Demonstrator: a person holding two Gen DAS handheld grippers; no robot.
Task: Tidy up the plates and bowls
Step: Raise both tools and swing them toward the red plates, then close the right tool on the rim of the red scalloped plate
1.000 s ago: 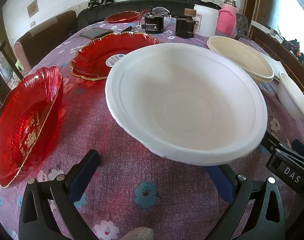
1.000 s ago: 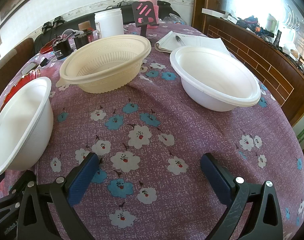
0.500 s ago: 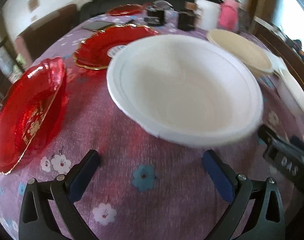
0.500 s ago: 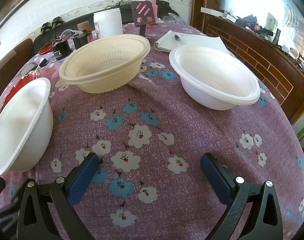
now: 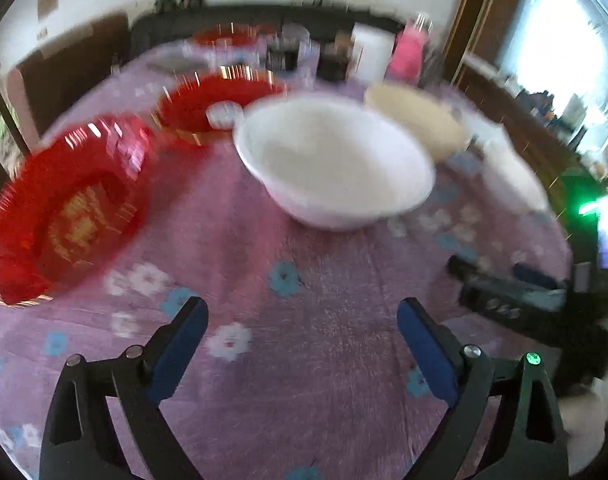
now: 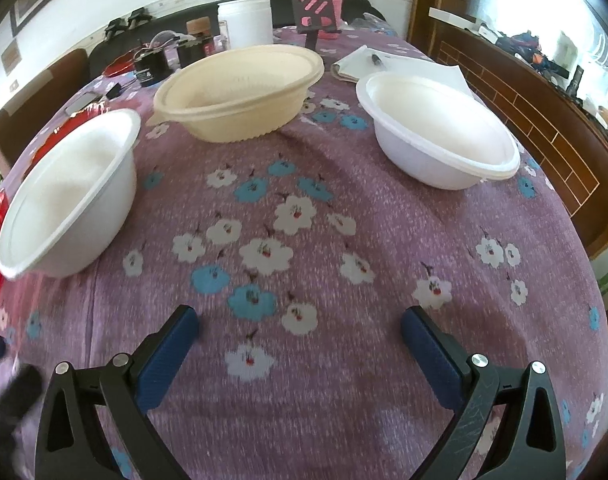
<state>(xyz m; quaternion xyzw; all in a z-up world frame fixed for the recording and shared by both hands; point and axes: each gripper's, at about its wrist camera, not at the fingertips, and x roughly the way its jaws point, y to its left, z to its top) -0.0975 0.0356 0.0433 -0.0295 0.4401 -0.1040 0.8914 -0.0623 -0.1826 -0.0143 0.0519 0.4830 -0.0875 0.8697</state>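
1. White, thin-walled and light, the near white bowl [image 6: 70, 196] sits toward the table's [image 6: 343, 360] left edge; it could skid or tip if a finger pushes its rim instead of straddling it; the left gripper [image 5: 302, 344] is released, nothing between its blue pads, its jaws having just closed a little while it pulls away from that bowl, and the left view is smeared by motion.
2. Red plates [image 5: 70, 208] of glossy, fluted plastic with gold trim lie near the left edge, just beside the bowl; a hasty sweep of the left tool could clip a flared rim and flip a plate off.
3. Cream and ribbed, the beige bowl [image 6: 240, 92] stands mid-table toward the far edge; the second white bowl [image 6: 439, 132] rests near the right edge, where a nudge could send it over.
4. Purple flowered cloth covers the table, soft and wrinkled; it may drag under a sliding bowl.
5. Right gripper [image 6: 300, 340] hovers released over bare cloth, grasping nothing.
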